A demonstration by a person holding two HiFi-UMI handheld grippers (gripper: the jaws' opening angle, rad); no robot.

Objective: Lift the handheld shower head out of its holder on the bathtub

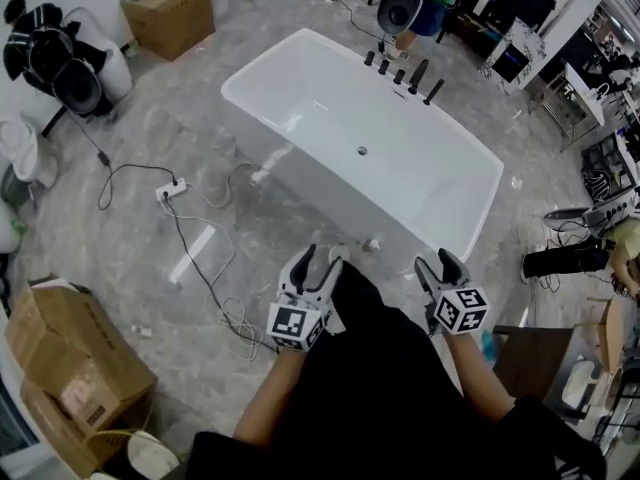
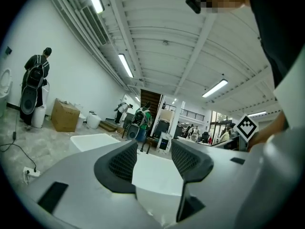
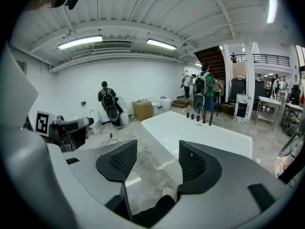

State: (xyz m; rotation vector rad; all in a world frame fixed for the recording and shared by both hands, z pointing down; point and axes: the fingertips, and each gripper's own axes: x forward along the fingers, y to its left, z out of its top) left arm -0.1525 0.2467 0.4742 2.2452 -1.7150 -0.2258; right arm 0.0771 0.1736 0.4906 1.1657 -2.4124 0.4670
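A white freestanding bathtub (image 1: 300,108) fills the middle of the head view. A row of black tap fittings (image 1: 398,72) stands on its far rim. The slim upright piece at the row's right end looks like the handheld shower head (image 1: 433,91), sitting in its holder. Both grippers hover over the floor on the tub's near side, well short of the fittings. My left gripper (image 1: 322,265) is open with nothing between its pads (image 2: 125,161). My right gripper (image 1: 437,265) is open and empty too. In the right gripper view the fittings (image 3: 198,117) show small beyond the tub (image 3: 205,135).
A power strip (image 1: 171,189) and cables trail over the floor left of the tub. Cardboard boxes (image 1: 168,13) stand at the far left and more (image 1: 70,363) at the near left. A dark chair (image 1: 530,353) is at the right. People with backpack gear (image 3: 108,106) stand further off.
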